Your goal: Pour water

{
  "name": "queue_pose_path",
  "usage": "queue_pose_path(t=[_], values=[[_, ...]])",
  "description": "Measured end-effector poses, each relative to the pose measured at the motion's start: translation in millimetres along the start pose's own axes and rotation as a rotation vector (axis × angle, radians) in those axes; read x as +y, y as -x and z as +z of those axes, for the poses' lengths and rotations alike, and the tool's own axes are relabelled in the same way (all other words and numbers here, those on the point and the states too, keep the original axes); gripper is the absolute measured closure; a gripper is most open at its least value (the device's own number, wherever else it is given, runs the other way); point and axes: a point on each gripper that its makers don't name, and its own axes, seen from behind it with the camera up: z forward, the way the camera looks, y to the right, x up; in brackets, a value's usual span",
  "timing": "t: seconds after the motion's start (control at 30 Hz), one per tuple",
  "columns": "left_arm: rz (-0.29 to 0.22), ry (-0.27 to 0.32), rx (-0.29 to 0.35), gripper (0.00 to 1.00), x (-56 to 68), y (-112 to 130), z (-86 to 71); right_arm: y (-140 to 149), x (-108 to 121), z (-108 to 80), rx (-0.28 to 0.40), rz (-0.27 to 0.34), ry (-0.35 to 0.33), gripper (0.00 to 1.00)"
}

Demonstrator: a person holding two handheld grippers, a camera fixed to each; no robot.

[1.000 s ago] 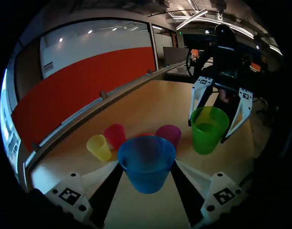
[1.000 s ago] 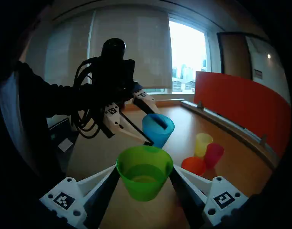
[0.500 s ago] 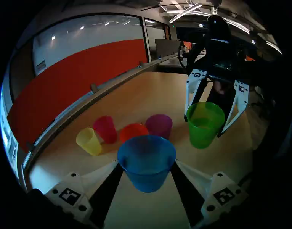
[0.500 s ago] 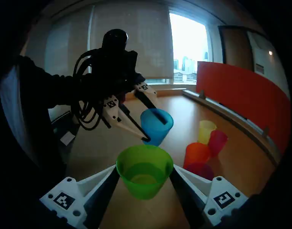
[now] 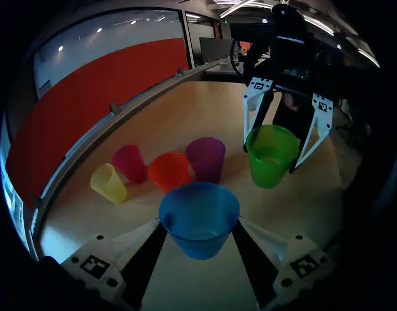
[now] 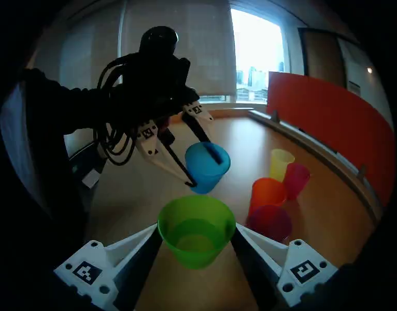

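Figure: two cups held ready for a pour. The left gripper is closed on the blue cup, one finger pressed to each side of its wall below the rim, which leaves the mouth free; the right gripper clamps the green cup in the same way. A pale level of liquid sits low in the green cup, so I judge it the source; whether the blue cup holds any I cannot tell. Both cups are upright, so nothing spills; they face each other, near but apart, seemingly raised off the wooden surface. A yellow cup, pink cup, orange cup and purple cup stand clustered on the surface, to one side of the held pair.
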Motion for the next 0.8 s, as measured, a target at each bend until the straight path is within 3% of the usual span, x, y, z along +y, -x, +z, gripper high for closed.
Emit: queue_pose_path(t=[0.27, 0.8], values=[[0.023, 0.027, -0.046, 0.16, 6.2, 6.1, 12.1, 10.6, 2.6, 3.0, -0.036, -0.012, -0.006, 0.09], [0.01, 0.068, -0.075, 0.16, 9.6, 14.6, 32.9, 27.3, 11.2, 7.3, -0.069, -0.01, -0.004, 0.09]])
